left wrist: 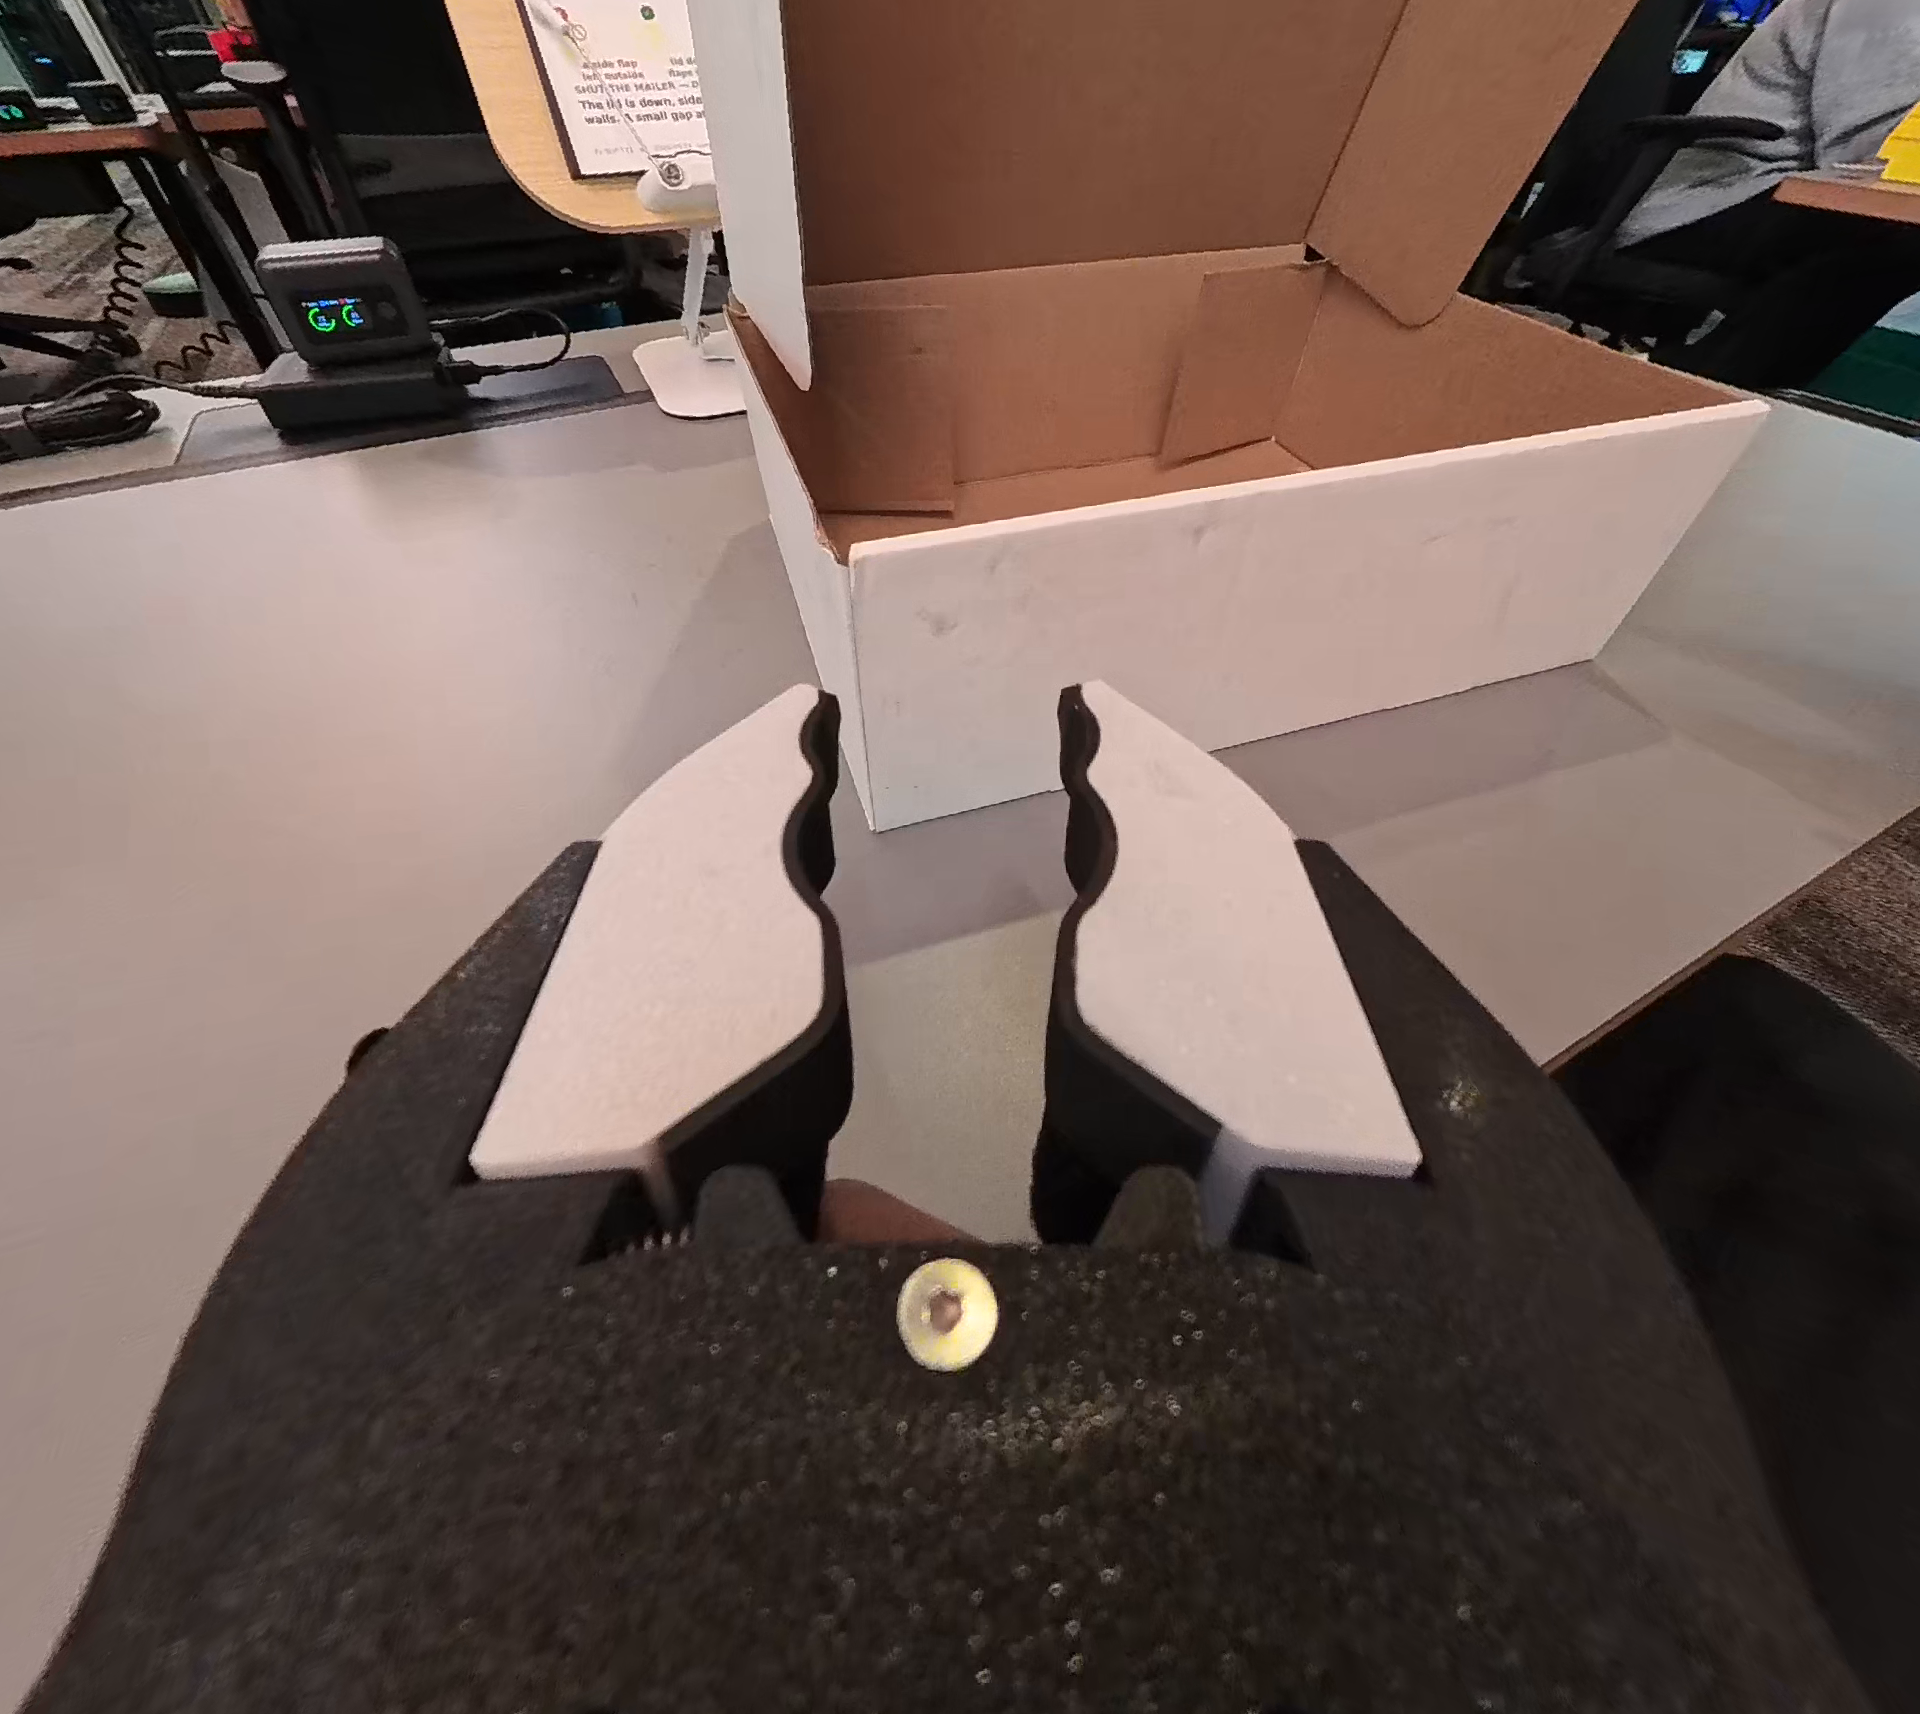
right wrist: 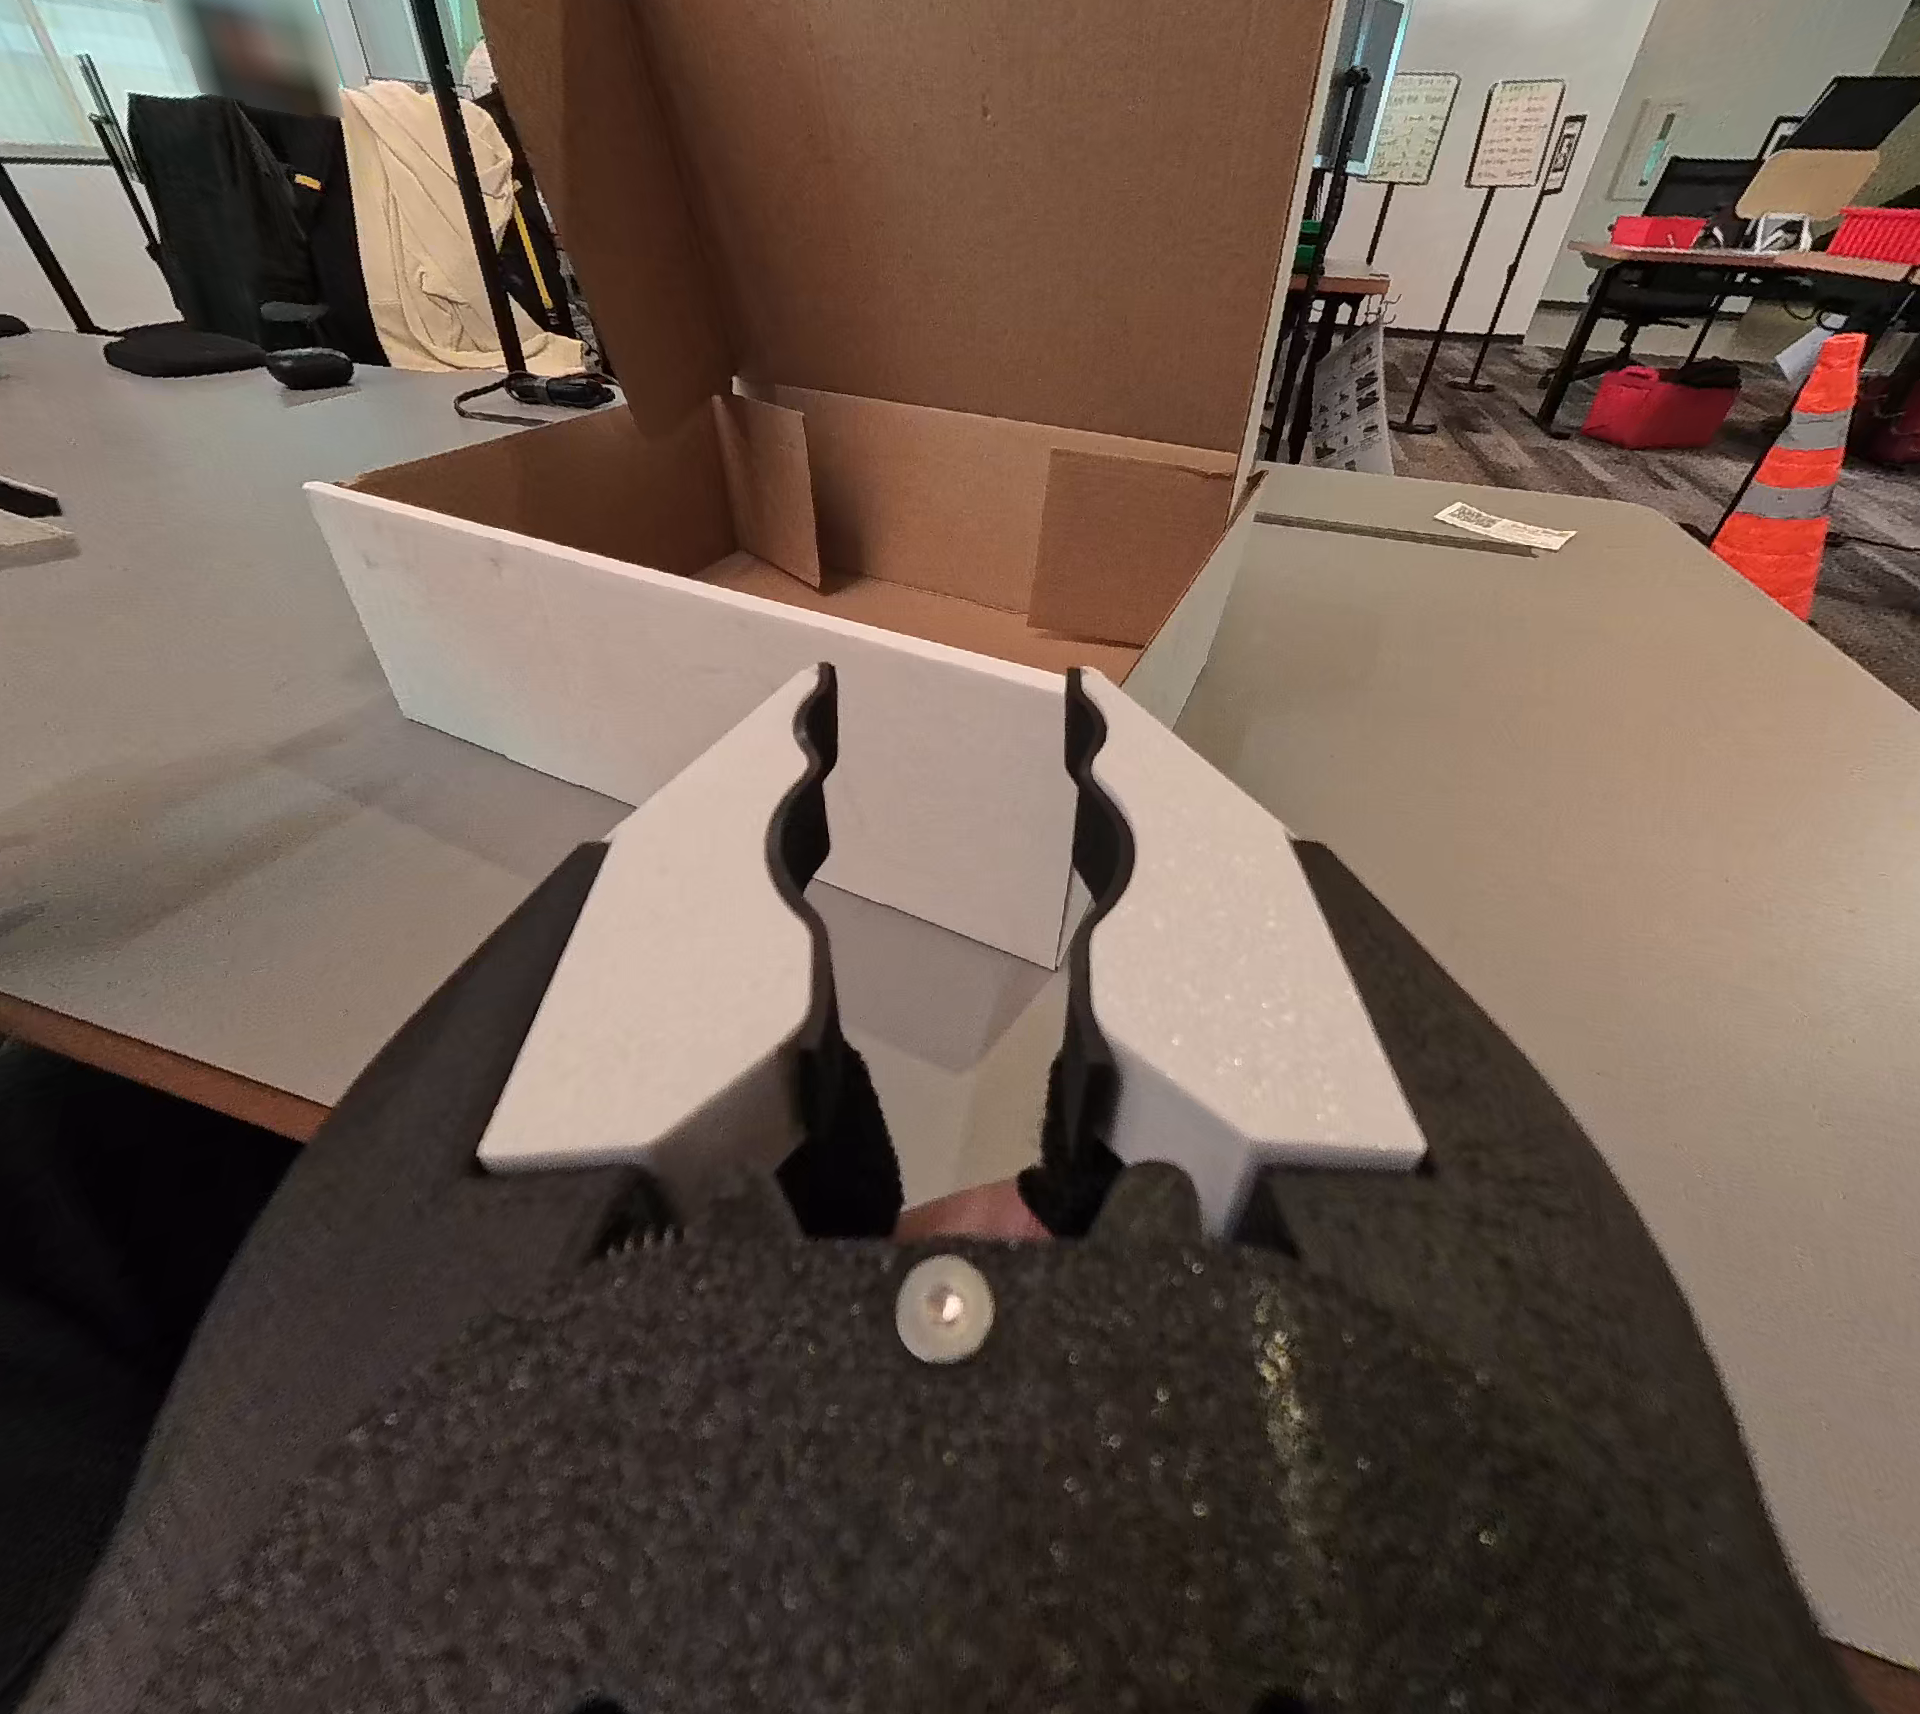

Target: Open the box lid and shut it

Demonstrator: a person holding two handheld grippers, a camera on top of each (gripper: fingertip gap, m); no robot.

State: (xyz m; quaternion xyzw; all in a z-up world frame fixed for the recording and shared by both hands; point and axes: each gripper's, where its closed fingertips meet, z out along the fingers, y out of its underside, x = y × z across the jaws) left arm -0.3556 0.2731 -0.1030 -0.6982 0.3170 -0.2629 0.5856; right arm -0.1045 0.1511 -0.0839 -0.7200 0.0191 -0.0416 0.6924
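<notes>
A white cardboard mailer box (left wrist: 1247, 615) with a brown inside stands open on the grey table. Its lid (left wrist: 1091, 33) stands upright at the back, with side flaps sticking forward. The box is empty. My left gripper (left wrist: 948, 708) is open and empty, just short of the box's near left corner. In the right wrist view the same box (right wrist: 582, 625) and upright lid (right wrist: 935, 106) show. My right gripper (right wrist: 948, 685) is open and empty, close to the box's near right corner.
A black device with a lit screen (left wrist: 338, 308) and cables sit at the table's back left, beside a white stand (left wrist: 691, 355) with an instruction sheet. An orange cone (right wrist: 1792, 490) stands on the floor to the right. A person (left wrist: 1808, 75) sits beyond the table.
</notes>
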